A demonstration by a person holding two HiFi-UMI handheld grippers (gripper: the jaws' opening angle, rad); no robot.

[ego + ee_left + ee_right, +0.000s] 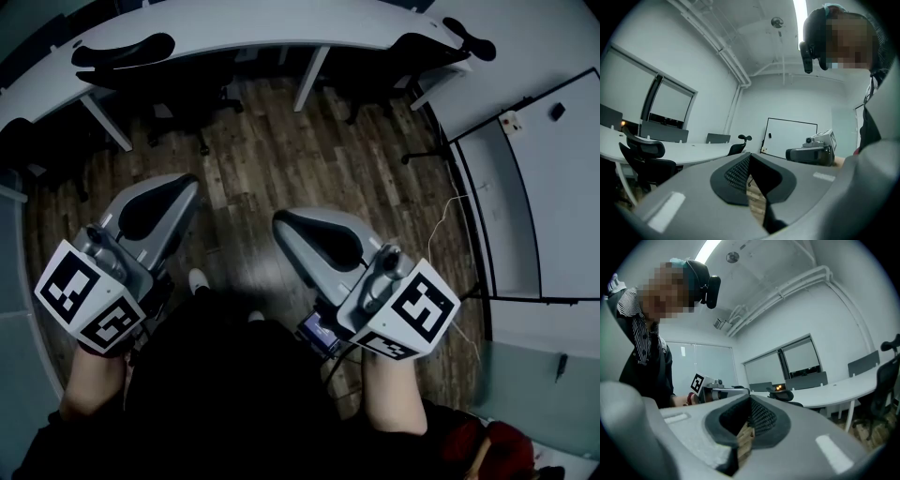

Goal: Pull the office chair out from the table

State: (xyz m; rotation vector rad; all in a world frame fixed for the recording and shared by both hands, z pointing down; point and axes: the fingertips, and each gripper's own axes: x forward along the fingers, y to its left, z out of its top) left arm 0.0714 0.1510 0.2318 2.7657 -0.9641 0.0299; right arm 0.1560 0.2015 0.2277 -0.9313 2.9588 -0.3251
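Top left: an office chair (122, 52), tucked under the curved worktop (244, 23), not yet pulled out. Below it, the left claw (186, 186), carried level above the wooden floor (272, 141) and well apart from that chair, probably because the approach comes first and nothing is in reach to grasp. Fully closed, pads pressed together, nothing between them, touching nothing. Further right, the right claw (283, 221), held level beside the other, likewise closed tight and empty, over bare floor. Top right: a second office chair (427, 52), also parked under the worktop's edge. No telling from here which chair is meant. Either way, needs both claws opened before taking hold of a backrest or armrest.
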